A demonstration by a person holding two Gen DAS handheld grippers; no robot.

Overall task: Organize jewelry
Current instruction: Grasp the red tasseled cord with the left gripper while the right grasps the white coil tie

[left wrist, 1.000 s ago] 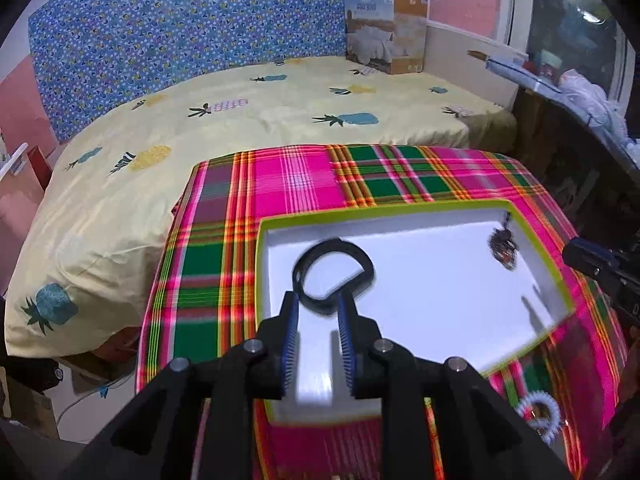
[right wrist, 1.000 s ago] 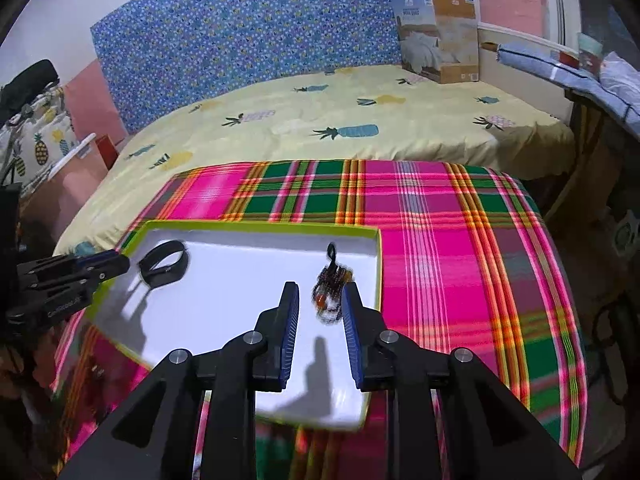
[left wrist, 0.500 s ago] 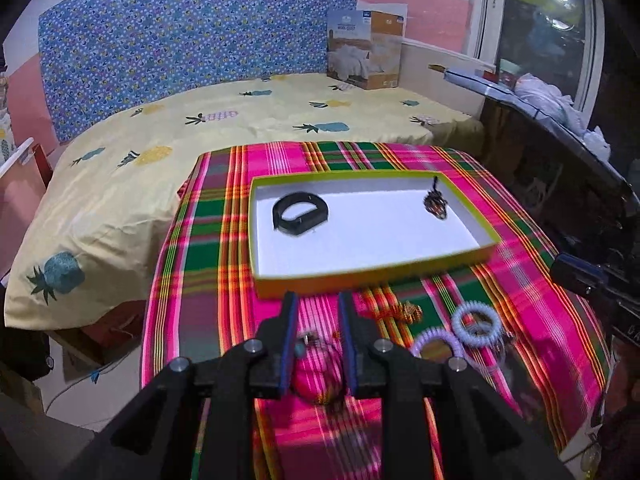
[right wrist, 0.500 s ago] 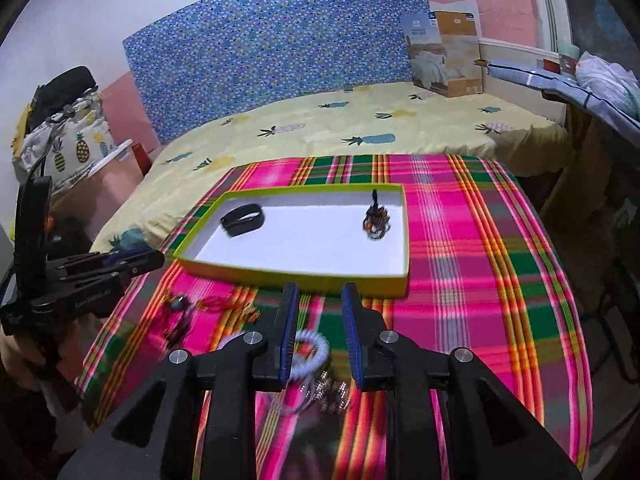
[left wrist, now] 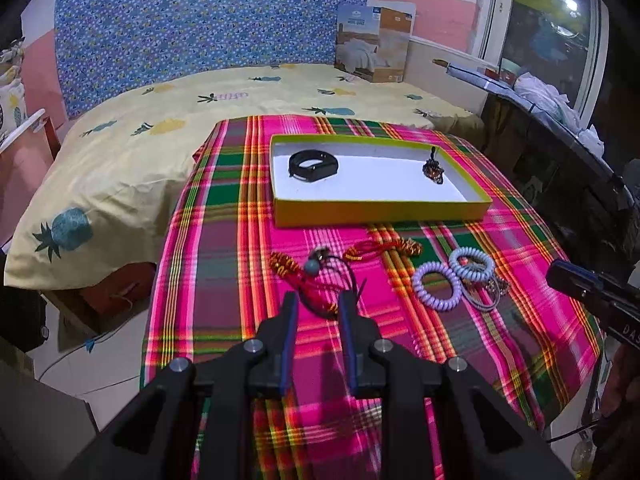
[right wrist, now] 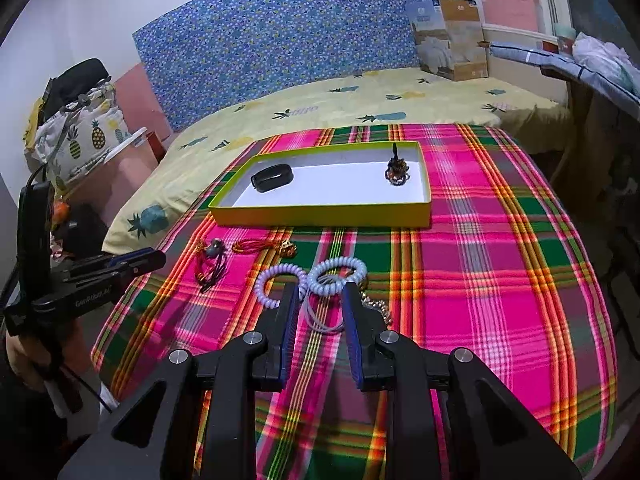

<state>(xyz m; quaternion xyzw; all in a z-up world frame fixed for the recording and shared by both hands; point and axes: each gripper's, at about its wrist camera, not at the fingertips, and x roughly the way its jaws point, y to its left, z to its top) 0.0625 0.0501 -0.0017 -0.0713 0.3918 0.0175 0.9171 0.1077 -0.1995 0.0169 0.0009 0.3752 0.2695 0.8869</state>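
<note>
Jewelry lies in two groups on the plaid tablecloth [left wrist: 224, 240]. Inside the yellow-rimmed tray [left wrist: 380, 211], toward the cloth's far edge, a black band [left wrist: 313, 165] sits at the left end and a dark beaded piece [left wrist: 433, 168] at the right. Loose on the cloth, near the tray's front wall, are a red cord bracelet [left wrist: 320, 268], a red-and-gold cord [left wrist: 384, 248], and two coil bands [right wrist: 312, 276] over thin rings and a chain.

Both tools hover empty, jaws apart: the left gripper [left wrist: 317, 304] above the red cord bracelet, the right gripper [right wrist: 320, 296] above the coil bands. This looks like the start of another pick; each tool needs to drop, close on its piece, and carry it into the tray.
</note>
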